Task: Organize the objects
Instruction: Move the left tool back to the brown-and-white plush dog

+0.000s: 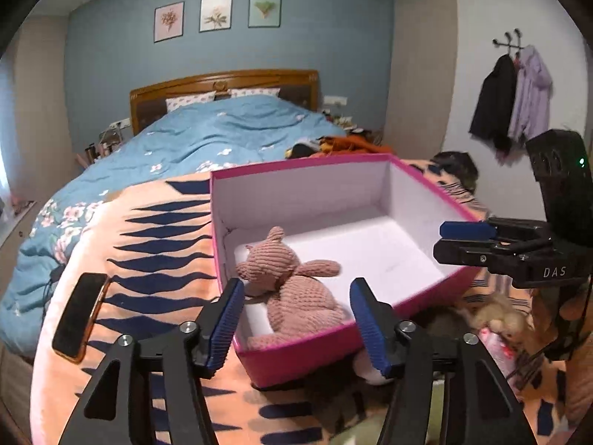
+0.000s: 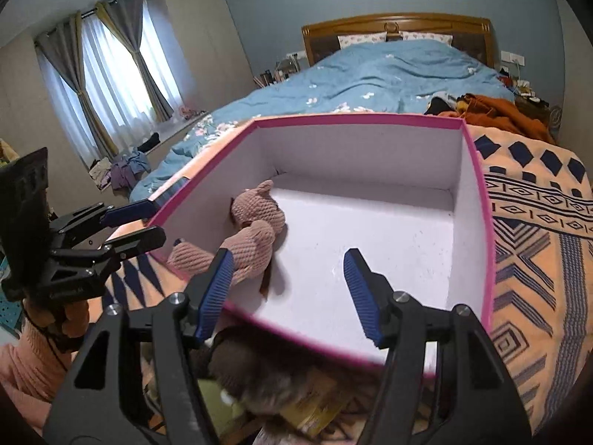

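A pink box point(image 1: 296, 356) with a white inside stands on the peach patterned blanket point(image 1: 148, 230). A pink knitted plush bear point(image 1: 289, 285) lies inside it, against the near left wall; it also shows in the right wrist view point(image 2: 255, 230). My left gripper point(image 1: 296, 319) is open and empty just above the box's near corner and the bear. My right gripper point(image 2: 285, 289) is open and empty over the box's near rim point(image 2: 315, 345). It appears from the side in the left view point(image 1: 463, 239), at the box's right wall.
A black phone point(image 1: 79, 315) lies on the blanket left of the box. Several plush toys point(image 1: 493, 319) lie in front of the box, also blurred in the right wrist view point(image 2: 259, 371). The blue quilt point(image 1: 207, 137) and orange clothes point(image 2: 493, 111) lie beyond.
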